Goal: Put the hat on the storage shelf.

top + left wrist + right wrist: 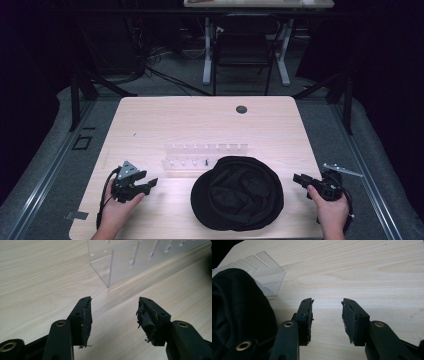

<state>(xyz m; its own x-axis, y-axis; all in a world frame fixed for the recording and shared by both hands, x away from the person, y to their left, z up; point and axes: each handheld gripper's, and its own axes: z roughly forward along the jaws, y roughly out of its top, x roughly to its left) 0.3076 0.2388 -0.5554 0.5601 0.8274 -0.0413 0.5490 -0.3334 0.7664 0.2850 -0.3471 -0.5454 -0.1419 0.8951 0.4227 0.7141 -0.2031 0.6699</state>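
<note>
Looking down from the high view, the left gripper point(145, 184) sits at the lower left of the frame, held in the person's left hand point(117, 206) over the pale wooden table point(150, 125), with a grey three-cornered plate on top. Its own view adds what the high view cannot resolve: the jaws stand spread with nothing between them, the right pad frayed, and the corner of a clear acrylic rack point(120, 262) stands just ahead at the upper centre. In the high view that rack point(205, 155) lies mid-table, with small pegs along its rows. A black hat point(237, 192) rests brim-side up at the lower centre, touching the rack's near edge. At the lower right the right gripper point(298, 178) points leftward toward the hat, gripped by the right hand point(330, 207) at the table's edge. The right gripper view shows its jaws parted and empty, the hat's dark fabric point(239, 312) filling the left side and the rack point(259, 272) at upper left. Beyond the table, a dark chair point(245, 45) stands on grey floor amid cables.
</note>
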